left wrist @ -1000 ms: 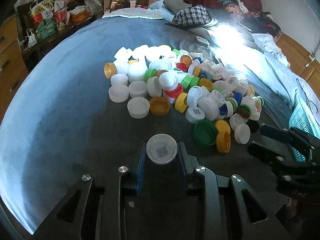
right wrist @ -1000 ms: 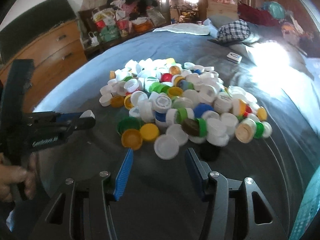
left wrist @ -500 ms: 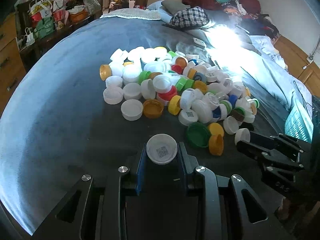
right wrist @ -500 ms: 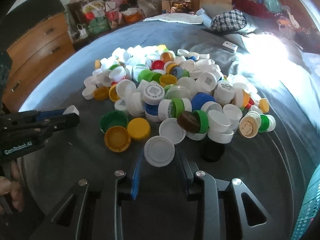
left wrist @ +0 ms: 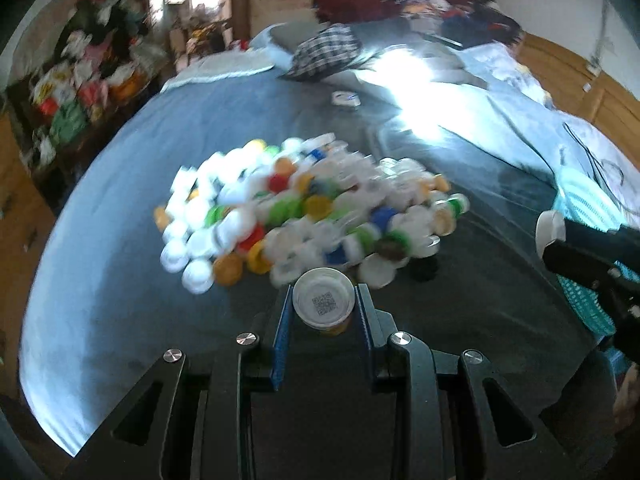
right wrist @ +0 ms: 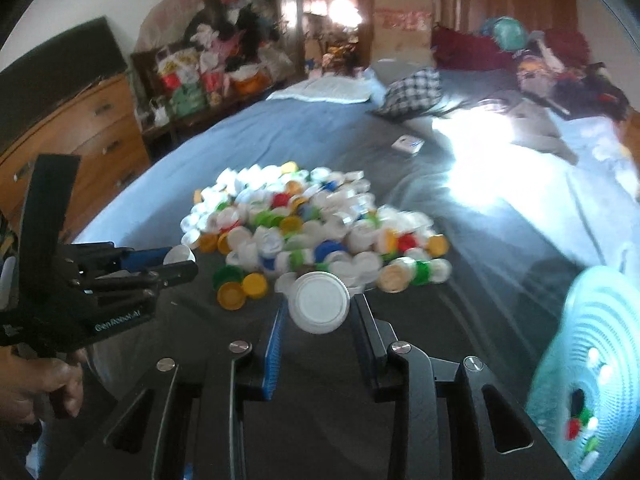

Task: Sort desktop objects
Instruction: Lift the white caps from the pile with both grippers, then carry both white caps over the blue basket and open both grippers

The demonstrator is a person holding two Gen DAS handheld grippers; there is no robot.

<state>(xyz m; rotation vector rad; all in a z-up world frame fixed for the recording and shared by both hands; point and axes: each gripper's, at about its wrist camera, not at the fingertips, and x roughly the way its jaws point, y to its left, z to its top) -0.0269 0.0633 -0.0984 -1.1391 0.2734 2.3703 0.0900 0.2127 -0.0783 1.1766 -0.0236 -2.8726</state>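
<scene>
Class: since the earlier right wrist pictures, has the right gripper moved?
Yes. The right gripper, now holding a white cap, has risen away from the cap pile.

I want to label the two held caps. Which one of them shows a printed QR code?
The white cap in the left gripper shows the QR code inside its open face. The white cap in the right gripper shows only a plain face.

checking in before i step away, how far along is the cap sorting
Early. A few caps already lie in the teal basket. Left gripper and right gripper each hold a white cap. The big mixed pile remains on the bed.
</scene>
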